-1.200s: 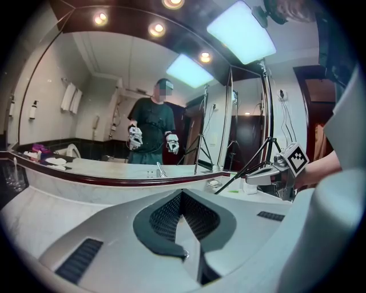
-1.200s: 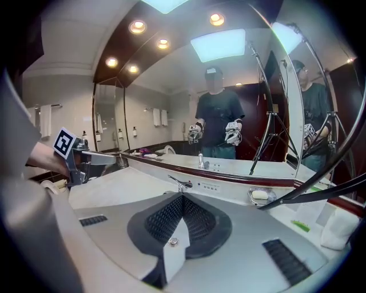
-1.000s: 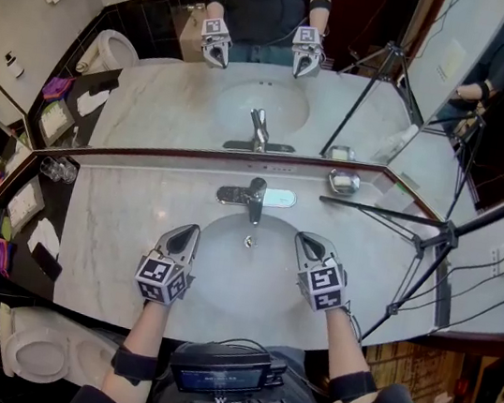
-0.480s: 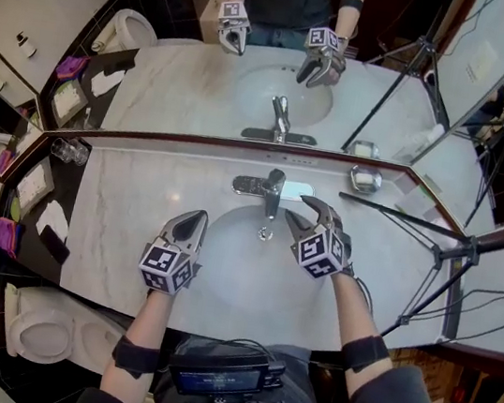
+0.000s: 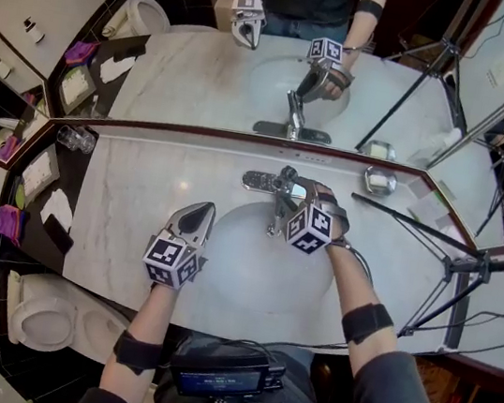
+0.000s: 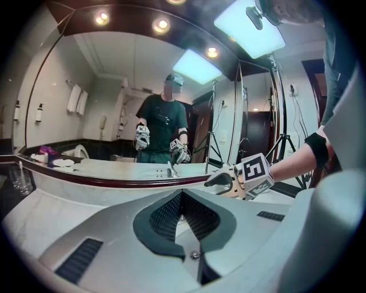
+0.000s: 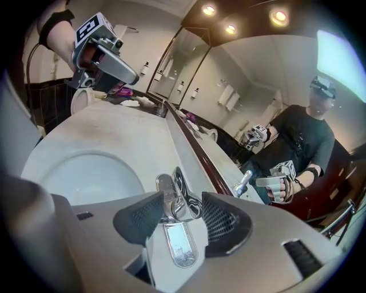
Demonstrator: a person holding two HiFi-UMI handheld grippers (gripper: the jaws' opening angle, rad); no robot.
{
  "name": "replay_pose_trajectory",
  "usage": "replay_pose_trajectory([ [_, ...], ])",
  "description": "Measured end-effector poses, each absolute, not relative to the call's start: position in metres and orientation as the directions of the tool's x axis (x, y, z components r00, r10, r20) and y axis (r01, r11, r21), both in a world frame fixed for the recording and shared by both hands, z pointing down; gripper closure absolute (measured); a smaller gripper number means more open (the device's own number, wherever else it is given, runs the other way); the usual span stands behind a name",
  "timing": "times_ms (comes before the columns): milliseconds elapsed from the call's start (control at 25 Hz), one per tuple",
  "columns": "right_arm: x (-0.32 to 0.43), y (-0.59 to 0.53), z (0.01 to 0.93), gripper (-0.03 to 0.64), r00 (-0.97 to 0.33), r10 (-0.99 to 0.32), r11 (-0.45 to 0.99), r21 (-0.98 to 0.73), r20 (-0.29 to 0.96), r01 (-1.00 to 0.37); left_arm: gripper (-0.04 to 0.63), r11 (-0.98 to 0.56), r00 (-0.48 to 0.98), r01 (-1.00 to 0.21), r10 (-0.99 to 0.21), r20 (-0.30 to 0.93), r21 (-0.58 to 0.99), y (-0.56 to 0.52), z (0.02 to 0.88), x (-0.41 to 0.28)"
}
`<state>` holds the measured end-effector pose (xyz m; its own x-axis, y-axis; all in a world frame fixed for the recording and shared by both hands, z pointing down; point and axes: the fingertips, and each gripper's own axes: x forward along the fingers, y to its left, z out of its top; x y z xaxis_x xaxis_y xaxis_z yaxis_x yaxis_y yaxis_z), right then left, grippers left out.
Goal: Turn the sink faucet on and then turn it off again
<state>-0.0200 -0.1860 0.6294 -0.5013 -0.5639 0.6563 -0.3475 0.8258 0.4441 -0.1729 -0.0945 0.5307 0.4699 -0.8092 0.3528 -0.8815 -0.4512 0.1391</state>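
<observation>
The chrome faucet (image 5: 276, 211) stands on its plate behind the white sink basin (image 5: 241, 270). My right gripper (image 5: 294, 196) is at the faucet, just right of it. In the right gripper view the faucet lever (image 7: 173, 197) sits between the jaws of my right gripper (image 7: 180, 216). The jaws have just been opening and stand wide, with their pads (image 7: 224, 220) off the metal. My left gripper (image 5: 205, 209) hovers over the basin's left rim, shut and empty, and shows shut (image 6: 182, 198) in its own view too. No water is visible.
A wall mirror runs behind the marble counter (image 5: 128, 205) and doubles everything. A soap dish (image 5: 380, 181) sits at the back right, and a black tripod (image 5: 450, 265) crosses the counter's right end. Glasses (image 5: 77, 140) stand at the back left, with a toilet (image 5: 43, 324) below.
My right gripper has moved from the basin's front right up to the faucet, rolled over and opened from shut. The left gripper has barely shifted.
</observation>
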Motion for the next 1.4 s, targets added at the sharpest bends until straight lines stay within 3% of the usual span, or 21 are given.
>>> replay_pose_trajectory([
  [440,-0.047,-0.193,0.650,0.446,-0.497,-0.529,0.839,0.510,0.688,-0.187,0.594,-0.440,0.459,-0.887,-0.806,0.373,0.141,-0.096,0.538,-0.179],
  [1400,-0.055,-0.171,0.669,0.483,-0.451,-0.560,0.802,0.591,0.695,-0.085,0.594,-0.429,0.460,-0.887,-0.800,0.385,0.169,-0.096,0.552,-0.176],
])
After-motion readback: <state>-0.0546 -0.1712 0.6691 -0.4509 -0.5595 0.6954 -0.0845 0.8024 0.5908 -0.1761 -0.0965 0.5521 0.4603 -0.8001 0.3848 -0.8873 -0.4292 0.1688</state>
